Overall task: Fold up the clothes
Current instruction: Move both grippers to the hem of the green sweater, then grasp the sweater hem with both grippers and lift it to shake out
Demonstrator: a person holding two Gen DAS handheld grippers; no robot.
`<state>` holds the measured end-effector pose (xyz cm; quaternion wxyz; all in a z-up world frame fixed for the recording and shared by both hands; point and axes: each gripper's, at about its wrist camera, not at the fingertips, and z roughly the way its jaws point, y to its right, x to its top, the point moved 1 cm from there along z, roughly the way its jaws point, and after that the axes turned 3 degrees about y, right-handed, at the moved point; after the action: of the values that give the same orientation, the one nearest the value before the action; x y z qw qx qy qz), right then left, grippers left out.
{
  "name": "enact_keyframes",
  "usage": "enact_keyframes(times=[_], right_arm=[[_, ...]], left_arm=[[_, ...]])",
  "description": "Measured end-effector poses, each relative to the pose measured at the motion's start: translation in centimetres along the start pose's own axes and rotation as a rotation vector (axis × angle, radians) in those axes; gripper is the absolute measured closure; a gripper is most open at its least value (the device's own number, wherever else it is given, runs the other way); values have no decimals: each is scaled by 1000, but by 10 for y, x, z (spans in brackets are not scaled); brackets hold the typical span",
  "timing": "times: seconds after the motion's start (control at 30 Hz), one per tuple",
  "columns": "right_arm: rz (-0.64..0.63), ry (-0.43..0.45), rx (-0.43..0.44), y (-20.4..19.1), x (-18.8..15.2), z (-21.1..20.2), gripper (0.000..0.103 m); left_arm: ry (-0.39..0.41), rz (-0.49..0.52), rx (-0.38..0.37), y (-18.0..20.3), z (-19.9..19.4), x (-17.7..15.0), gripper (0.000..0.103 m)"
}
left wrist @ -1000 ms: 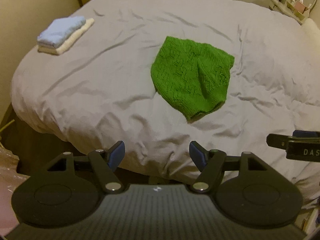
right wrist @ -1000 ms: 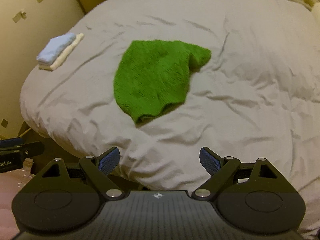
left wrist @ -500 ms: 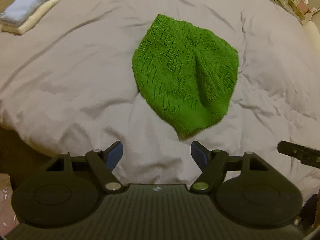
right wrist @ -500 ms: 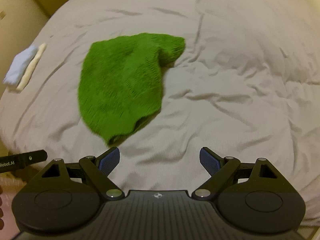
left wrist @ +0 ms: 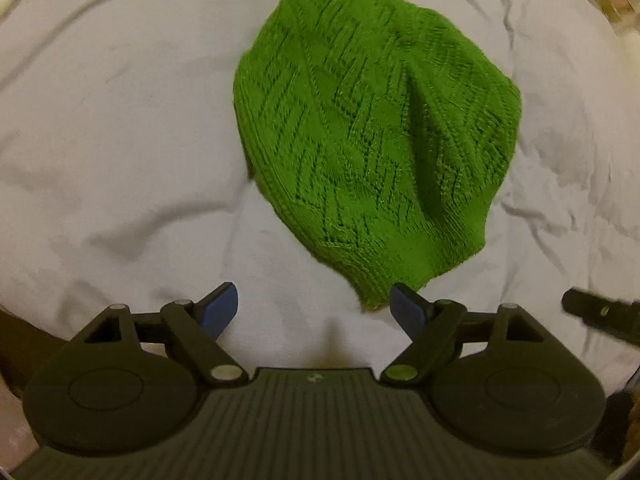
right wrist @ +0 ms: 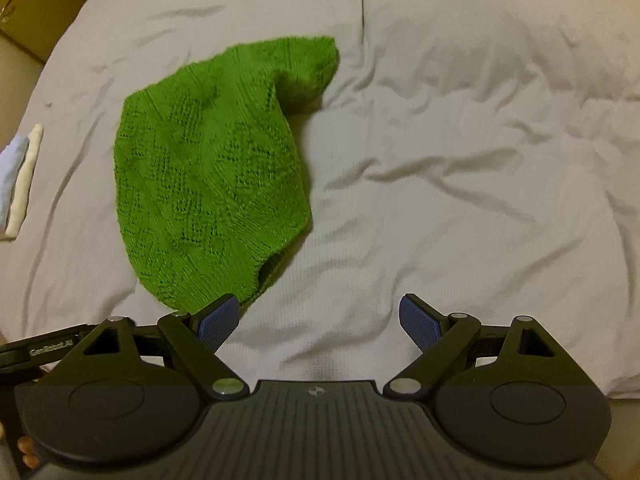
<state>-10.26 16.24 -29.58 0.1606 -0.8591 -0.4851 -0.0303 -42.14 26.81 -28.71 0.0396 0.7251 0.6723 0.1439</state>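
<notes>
Grey, wrinkled bedding covers the bed, which carries everything in sight and fills both views. Its near edge falls away below the grippers, and its left edge curves off beside a tan wall in the right wrist view.

Green knitted garment, with an openwork diamond pattern, lies flat on the bedding toward the near edge, somewhat left of the middle. One narrow end tapers toward the near edge; a rounded flap sits bunched at the far end in the right wrist view.

Left gripper is above the near edge with its jaws spread and nothing between them; its right blue pad is just beside the garment's near tip, contact not determinable. Right gripper likewise has its jaws spread wide and empty; its left blue pad overlaps the garment's near end in the picture.

Folded stack of pale blue and cream cloth rests at the left edge, well apart from the garment.
</notes>
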Motion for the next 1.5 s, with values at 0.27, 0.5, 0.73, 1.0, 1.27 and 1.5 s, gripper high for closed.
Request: enact_keyframes(times=[0.27,0.5,0.73,1.0,1.27,1.5], right_arm=[[42,-46,94,24,26,46,14],[151,-51,251,48,46,84,14],[346,-71,431,59,45,126,14],[432,-65,551,50,32,142,14],[348,17,585,32,36,156,31],[284,84,595,6,49,192,33]], left_arm=[[49,-333,-106,-17,45,-7,17],[97,-451,-106,-13,86,-12,10],[167,-438,-162,-27,59,-8,91],[373,-365,7,-90,-19,12,90],[250,-367,21,-99,35,25,66],[229,-387,-27,-104,53,16,58]])
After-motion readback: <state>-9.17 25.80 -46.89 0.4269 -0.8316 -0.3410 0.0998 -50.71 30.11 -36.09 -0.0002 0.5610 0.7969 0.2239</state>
